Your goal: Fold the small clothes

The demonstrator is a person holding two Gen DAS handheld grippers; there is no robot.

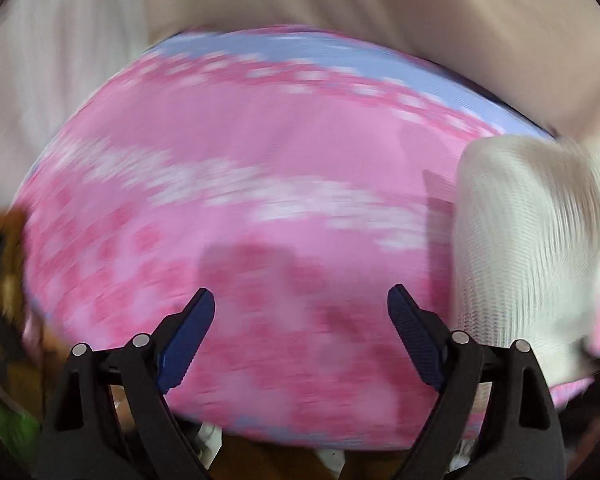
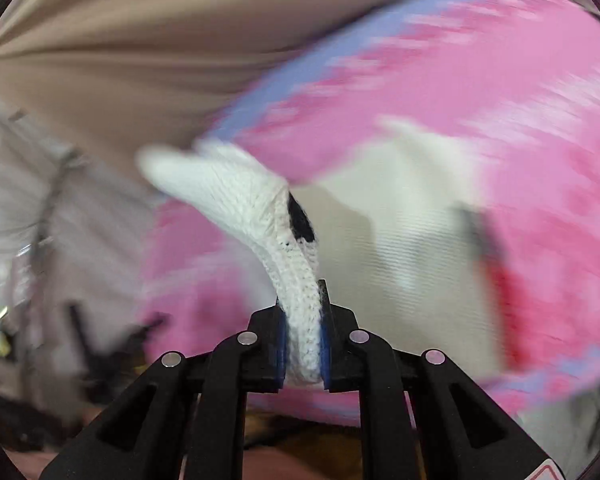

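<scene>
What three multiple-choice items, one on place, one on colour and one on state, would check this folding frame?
1. Where does the white knit garment lie in the left wrist view?
A. At the right edge of the pink patterned cloth
B. On the left edge of that cloth
C. Between the left gripper's fingers

2. What colour is the cloth's border?
A. Green
B. Pale blue
C. Black

3. How do the grippers stand?
A. Both open
B. Both shut on fabric
C. Left gripper open, right gripper shut on the garment

Answers: 1 A, the knit sits at the cloth's right side. 2 B, a pale blue band runs along the far edge. 3 C, the left fingers are spread with nothing between them, while the right ones pinch white knit.
</scene>
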